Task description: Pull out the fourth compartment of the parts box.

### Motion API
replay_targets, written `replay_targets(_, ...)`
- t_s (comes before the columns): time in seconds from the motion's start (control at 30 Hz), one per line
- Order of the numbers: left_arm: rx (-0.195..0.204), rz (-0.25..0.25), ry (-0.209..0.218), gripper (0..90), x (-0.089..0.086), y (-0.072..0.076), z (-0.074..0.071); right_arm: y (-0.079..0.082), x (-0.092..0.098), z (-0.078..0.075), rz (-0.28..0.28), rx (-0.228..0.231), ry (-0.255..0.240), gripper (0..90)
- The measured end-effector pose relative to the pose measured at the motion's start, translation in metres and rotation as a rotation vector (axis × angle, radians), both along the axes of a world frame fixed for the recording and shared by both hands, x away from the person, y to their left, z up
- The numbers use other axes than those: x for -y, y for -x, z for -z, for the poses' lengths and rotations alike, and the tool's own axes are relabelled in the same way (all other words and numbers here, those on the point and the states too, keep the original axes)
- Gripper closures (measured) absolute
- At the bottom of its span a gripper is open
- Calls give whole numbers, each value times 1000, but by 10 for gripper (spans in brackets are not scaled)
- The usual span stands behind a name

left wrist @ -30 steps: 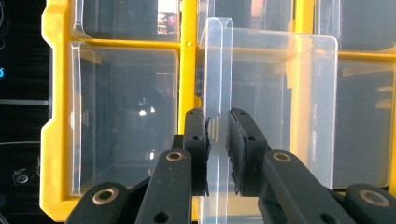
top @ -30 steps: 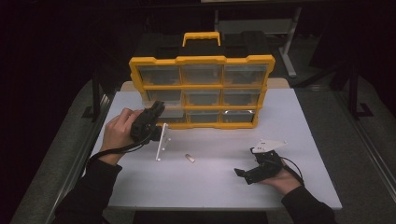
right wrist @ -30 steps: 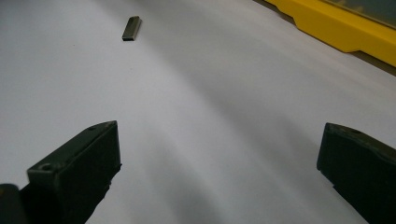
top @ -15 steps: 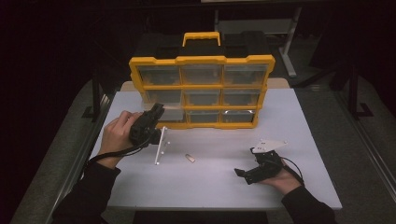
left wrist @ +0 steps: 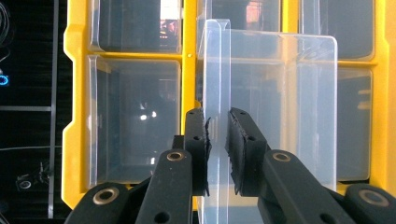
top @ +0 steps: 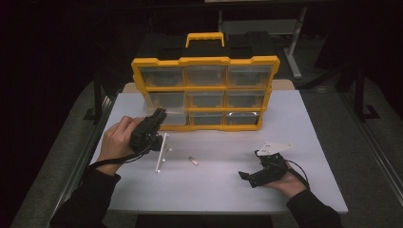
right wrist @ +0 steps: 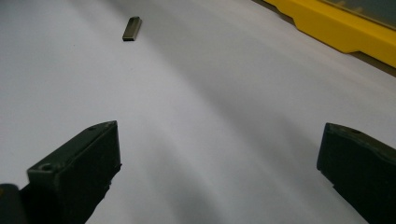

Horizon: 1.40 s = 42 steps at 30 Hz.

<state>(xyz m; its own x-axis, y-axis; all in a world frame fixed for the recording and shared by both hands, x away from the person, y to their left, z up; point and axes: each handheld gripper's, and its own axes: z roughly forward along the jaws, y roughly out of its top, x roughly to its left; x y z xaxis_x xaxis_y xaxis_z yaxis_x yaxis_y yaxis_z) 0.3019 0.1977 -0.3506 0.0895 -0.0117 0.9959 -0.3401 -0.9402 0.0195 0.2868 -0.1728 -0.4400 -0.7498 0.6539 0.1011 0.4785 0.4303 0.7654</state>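
Clear plastic drawer (left wrist: 261,107) (its front pull tab pinched between the pads) sits in the clamped left gripper (left wrist: 217,149), partly drawn out of the bottom-left slot of the yellow drawer organizer (top: 205,61) at twelve o'clock on the white table (top: 309,123). At five o'clock the right gripper (top: 247,178) rests on the table, jaws spread wide with nothing between them, a small metal piece (right wrist: 132,28) lying ahead near the centre.
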Motion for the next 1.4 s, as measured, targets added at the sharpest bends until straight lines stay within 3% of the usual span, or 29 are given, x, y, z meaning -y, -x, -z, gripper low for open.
replay_targets(0.87, 5, 18, -24, 785, -2, 17, 1, -1, 0, 0, 2, 0, -1, 0)
replay_targets(1.4, -6, 35, -16, 777, -7, 22, 5, -3, -2, 0, 5, -9, -3, 0)
